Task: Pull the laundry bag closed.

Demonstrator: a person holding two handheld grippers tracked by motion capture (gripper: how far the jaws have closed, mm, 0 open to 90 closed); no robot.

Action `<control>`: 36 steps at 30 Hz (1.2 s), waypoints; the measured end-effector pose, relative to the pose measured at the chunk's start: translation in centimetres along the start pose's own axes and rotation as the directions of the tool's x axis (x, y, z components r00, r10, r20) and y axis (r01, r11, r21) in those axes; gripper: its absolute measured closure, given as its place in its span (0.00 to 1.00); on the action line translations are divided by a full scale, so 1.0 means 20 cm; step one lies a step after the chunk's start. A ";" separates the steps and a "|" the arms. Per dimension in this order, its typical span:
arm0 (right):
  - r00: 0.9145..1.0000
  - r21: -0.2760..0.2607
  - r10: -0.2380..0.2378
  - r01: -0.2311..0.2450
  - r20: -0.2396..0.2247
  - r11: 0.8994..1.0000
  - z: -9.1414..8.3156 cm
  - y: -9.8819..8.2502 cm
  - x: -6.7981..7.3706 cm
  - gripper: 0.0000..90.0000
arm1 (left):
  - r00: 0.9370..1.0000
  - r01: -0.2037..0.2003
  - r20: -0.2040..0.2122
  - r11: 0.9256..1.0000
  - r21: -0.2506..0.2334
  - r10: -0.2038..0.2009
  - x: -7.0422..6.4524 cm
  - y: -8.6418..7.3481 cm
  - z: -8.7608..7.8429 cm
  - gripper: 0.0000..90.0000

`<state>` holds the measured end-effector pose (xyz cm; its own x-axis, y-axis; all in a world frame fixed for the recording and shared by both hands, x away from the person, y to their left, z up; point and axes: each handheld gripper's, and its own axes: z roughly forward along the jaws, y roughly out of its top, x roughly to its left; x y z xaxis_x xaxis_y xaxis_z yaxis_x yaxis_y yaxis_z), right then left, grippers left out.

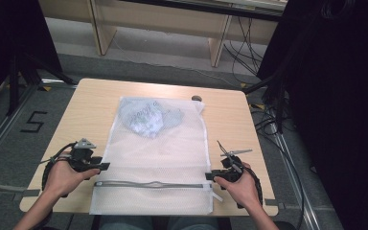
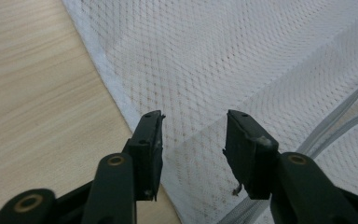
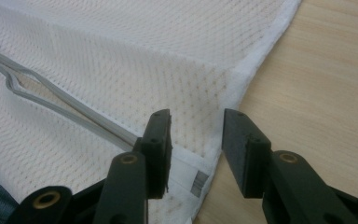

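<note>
Seen from the high view, the mesh bag (image 1: 155, 158) lies flat on the table (image 1: 81, 115), long axis running from the near edge toward the far edge, zipper (image 1: 151, 184) end toward the person. Zipper runs crosswise, left to right, near the bag's near end. A bundled cloth (image 1: 146, 117) sits inside at the far end. Left gripper (image 1: 103, 166) is at the bag's left edge just above the zipper line, right gripper (image 1: 210, 176) at the right edge by the zipper's end. Both are held low in the person's hands and aimed inward at the bag. Near end of the bag overhangs the table edge slightly.

Left gripper view: left gripper (image 2: 193, 140) jaws stand wide apart, nothing clamped. Mesh bag (image 2: 223, 65) edge seam runs diagonally under the left jaw; the gap between the jaws sits over mesh. Zipper (image 2: 335, 116) shows at the right as grey lines. Whether the tips touch the mesh, can't tell. Bare table (image 2: 32, 93) at left.

Right gripper view: right gripper (image 3: 196, 135) jaws also fully spread, released, gripping nothing. Bag (image 3: 121, 60) corner and white seam lie between and just ahead of the jaws. Zipper (image 3: 51, 107) comes in from the left, its end under the left jaw. Table (image 3: 321, 84) to the right.
</note>
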<state>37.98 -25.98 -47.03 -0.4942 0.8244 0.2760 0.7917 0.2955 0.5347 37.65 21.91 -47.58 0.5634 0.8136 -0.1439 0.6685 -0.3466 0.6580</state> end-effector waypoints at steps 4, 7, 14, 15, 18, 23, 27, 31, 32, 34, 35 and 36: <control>1.000 -0.001 -0.005 0.005 -0.006 1.000 0.00 0.01 0.01 0.68 | 1.000 -0.005 0.010 1.000 -0.017 0.005 0.03 0.00 -0.02 0.57; 0.999 0.019 0.035 -0.034 -0.027 0.999 0.01 0.01 0.04 0.69 | 1.000 -0.018 0.000 1.000 -0.014 0.018 0.04 -0.01 -0.03 0.57; 0.996 -0.008 -0.046 0.045 -0.082 0.999 0.05 0.04 0.12 0.78 | 0.989 0.144 -0.039 0.989 0.031 -0.143 0.03 -0.03 -0.04 0.80; 0.993 -0.001 -0.050 0.050 -0.104 0.999 0.05 0.05 0.14 0.79 | 0.984 0.176 -0.034 0.984 0.037 -0.174 0.03 -0.03 -0.05 0.83; 0.983 0.026 -0.100 0.106 -0.156 0.994 0.07 0.06 0.21 0.81 | 0.984 0.175 -0.023 0.982 0.077 -0.174 0.03 -0.05 -0.06 0.90; 0.985 0.080 -0.071 0.084 -0.157 0.993 0.09 0.09 0.33 0.88 | 0.982 0.189 -0.010 0.975 0.116 -0.189 0.00 -0.10 -0.07 0.95; 0.964 0.054 -0.135 0.151 -0.229 0.987 0.16 0.16 0.46 0.90 | 0.982 0.188 -0.018 0.974 0.130 -0.187 -0.02 -0.09 -0.05 0.97; 0.953 0.074 -0.130 0.156 -0.273 0.985 0.23 0.22 0.58 0.88 | 0.982 0.187 -0.017 0.971 0.150 -0.186 0.00 -0.10 -0.02 0.98; 0.953 0.080 -0.131 0.158 -0.272 0.984 0.25 0.23 0.60 0.87 | 0.982 0.187 -0.020 0.969 0.160 -0.186 0.00 -0.10 -0.02 0.98; 0.947 0.081 -0.142 0.173 -0.289 0.982 0.29 0.25 0.64 0.87 | 0.981 0.192 -0.022 0.967 0.165 -0.191 0.00 -0.10 -0.01 0.99; 0.944 0.074 -0.158 0.187 -0.289 0.980 0.30 0.26 0.66 0.87 | 0.981 0.192 -0.018 0.966 0.172 -0.192 0.00 -0.11 -0.01 0.99; 0.945 0.073 -0.159 0.187 -0.285 0.980 0.31 0.27 0.67 0.87 | 0.980 0.196 -0.015 0.965 0.176 -0.197 0.00 -0.11 -0.01 0.99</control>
<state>37.88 -10.25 -45.42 -0.6954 0.5947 0.4034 0.7095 0.4791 0.5167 36.09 22.66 -48.90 0.4135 0.8729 -0.2590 0.8408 -0.2569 0.4765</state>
